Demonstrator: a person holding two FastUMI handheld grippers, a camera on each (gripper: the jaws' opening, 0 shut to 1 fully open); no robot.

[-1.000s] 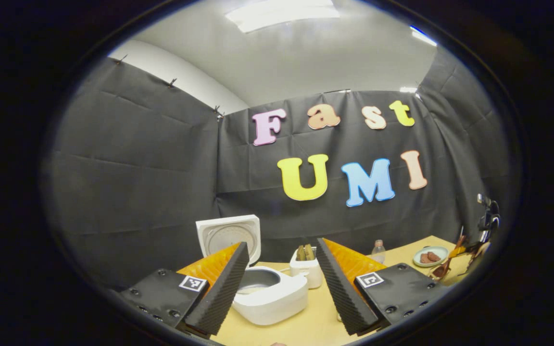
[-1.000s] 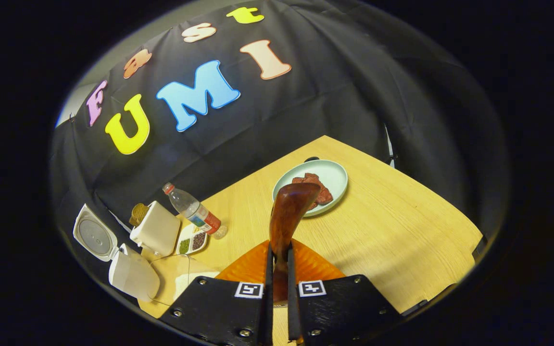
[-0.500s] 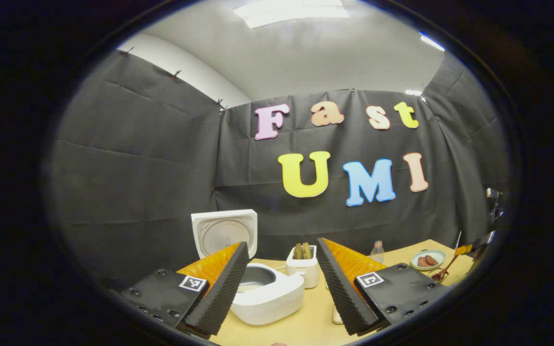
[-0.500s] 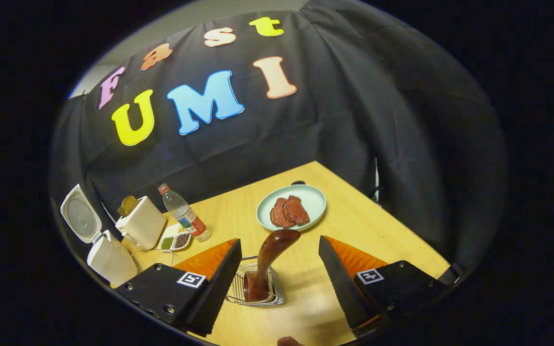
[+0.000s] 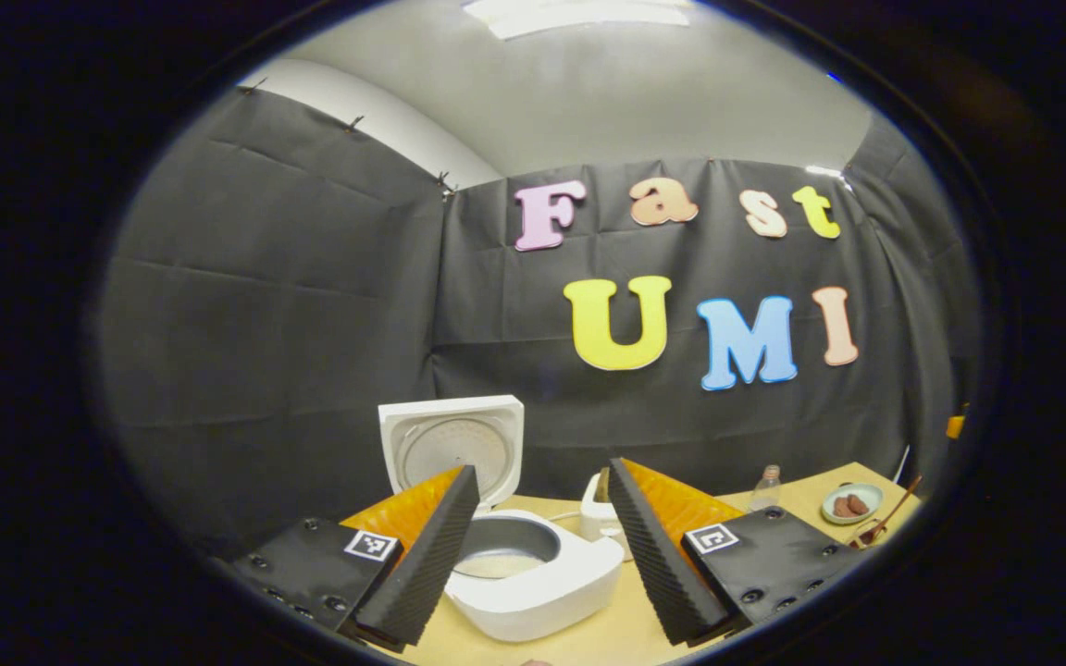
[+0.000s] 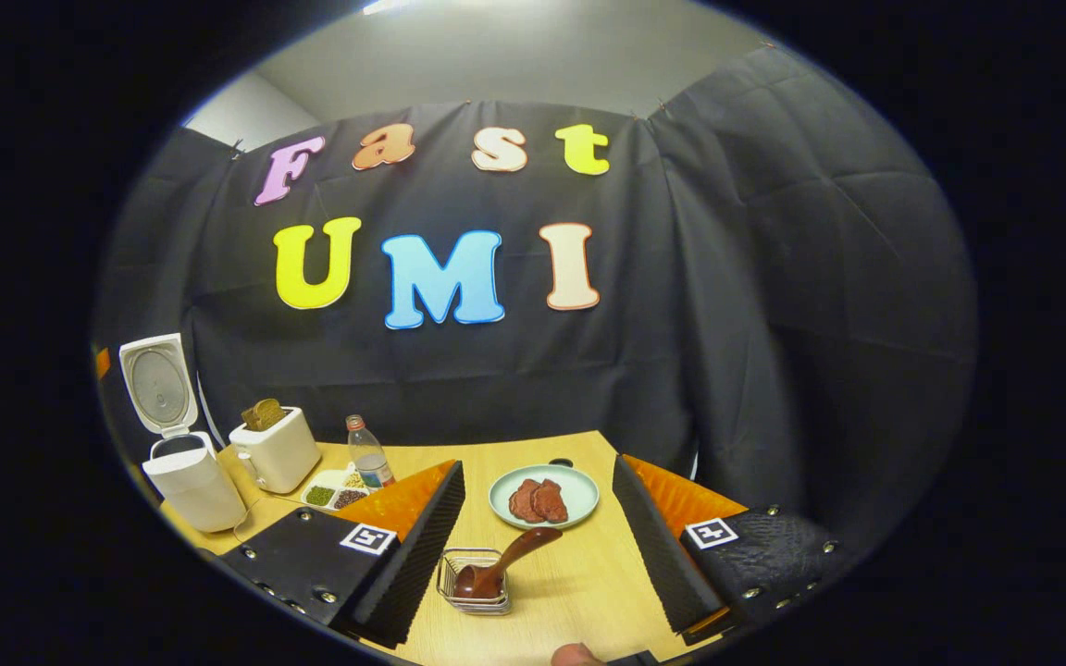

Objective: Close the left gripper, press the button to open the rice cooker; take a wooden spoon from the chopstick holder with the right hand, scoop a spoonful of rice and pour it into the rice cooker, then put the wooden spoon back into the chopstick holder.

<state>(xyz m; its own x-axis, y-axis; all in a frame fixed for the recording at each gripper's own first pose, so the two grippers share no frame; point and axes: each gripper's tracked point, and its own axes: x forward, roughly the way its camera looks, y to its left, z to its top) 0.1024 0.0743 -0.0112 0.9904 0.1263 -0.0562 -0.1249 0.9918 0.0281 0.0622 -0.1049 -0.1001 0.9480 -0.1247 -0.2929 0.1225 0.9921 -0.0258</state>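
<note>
Tabletop: wooden spoon (image 6: 502, 561) rests in chopstick holder (image 6: 474, 585) between spread right gripper (image 6: 538, 555) fingers.

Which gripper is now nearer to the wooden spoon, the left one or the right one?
Right. The right gripper is open just before the wooden spoon in its holder; the left gripper is far off, by the rice cooker.

- The left gripper (image 5: 540, 546) has its two ridged black fingers spread wide apart, nothing between the pads, raised above the table and aimed level at the far edge.
- The right gripper (image 6: 540, 546) is likewise spread wide, gripping nothing, raised over the table near its front edge and pointing level toward the far edge.
- A fingertip (image 6: 576, 655) shows at the bottom of the right gripper view.
</note>
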